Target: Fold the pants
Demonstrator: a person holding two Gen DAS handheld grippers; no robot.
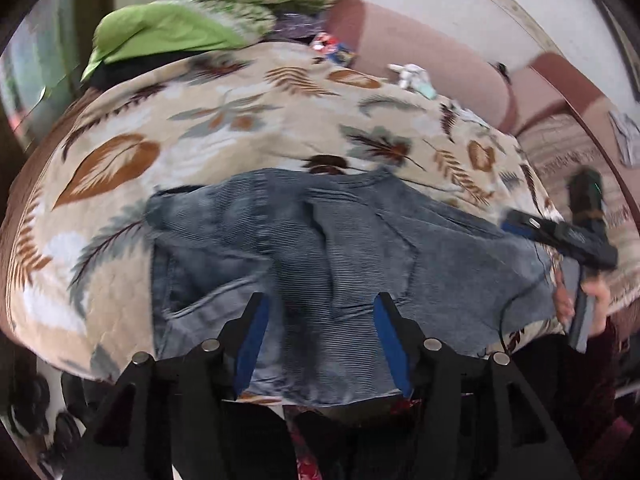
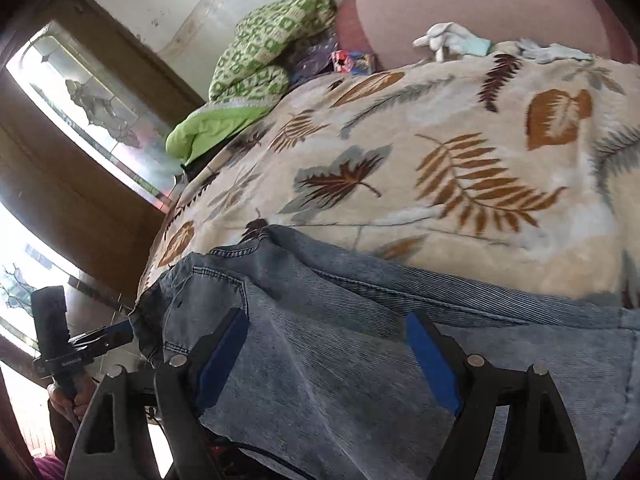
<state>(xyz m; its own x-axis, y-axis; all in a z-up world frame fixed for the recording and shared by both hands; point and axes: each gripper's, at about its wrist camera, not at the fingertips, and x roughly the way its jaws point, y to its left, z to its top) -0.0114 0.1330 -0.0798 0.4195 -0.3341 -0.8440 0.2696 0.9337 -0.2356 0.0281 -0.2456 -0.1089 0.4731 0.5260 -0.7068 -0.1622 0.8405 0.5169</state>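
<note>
Faded blue denim pants (image 1: 304,240) lie bunched and folded over on a beige leaf-print blanket (image 1: 224,120) near its front edge. My left gripper (image 1: 320,306) hovers above their near part, jaws open, with nothing pinched between the blue pads. In the right wrist view the same pants (image 2: 328,392) fill the foreground, a stitched pocket toward the left. My right gripper (image 2: 328,318) stands open over them, holding nothing. The right gripper (image 1: 560,236) also shows at the pants' right end, a hand on its grip. The left gripper (image 2: 100,338) shows at their left end.
A lime-green cloth (image 1: 160,36) and a green-and-cream patterned quilt (image 2: 264,44) are piled at the blanket's far left. White cloths (image 2: 452,40) lie along the pink headboard (image 2: 480,12). A wood-framed glass door (image 2: 80,92) stands to the left. Small colourful packets (image 2: 352,62) sit by the quilt.
</note>
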